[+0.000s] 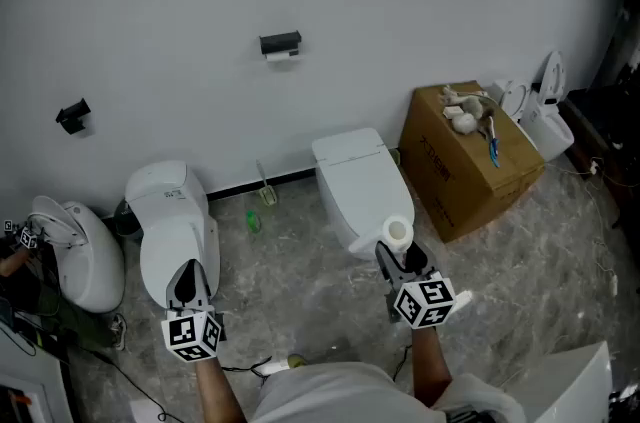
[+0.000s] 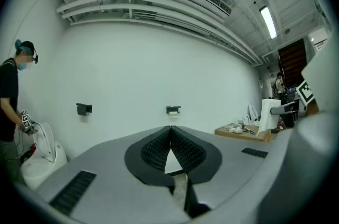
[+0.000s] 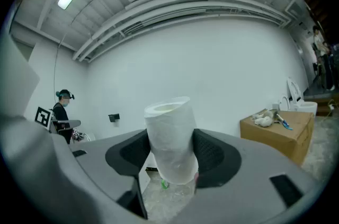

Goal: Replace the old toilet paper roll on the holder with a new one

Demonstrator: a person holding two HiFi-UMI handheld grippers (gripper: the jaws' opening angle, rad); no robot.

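The right gripper [image 3: 170, 157] pinches the new roll [image 3: 169, 135] between its pads. One pad is on each side of the paper, and the jaws stand wide around it. The roll stands on end with its hollow core up. In the head view it sits at lower centre-right, just in front of a white toilet [image 1: 358, 179].

The left gripper [image 2: 170, 130] holds nothing, and its pads are pressed together. In the head view it shows at lower left, over a second toilet [image 1: 170, 211].

The holder [image 1: 280, 42] is a small black bracket on the white wall, in the upper middle of the head view and well apart from both grippers. The old roll [image 1: 282, 56] shows as a thin white strip right under it. Another black bracket [image 1: 72, 115] hangs on the same wall at upper left.

A cardboard box [image 1: 468, 161] stands at the right beside the first toilet, with a few small things on top. A green bottle [image 1: 253, 222] lies on the floor between the two toilets. In the left gripper view, a person [image 2: 10, 106] stands at the left edge.
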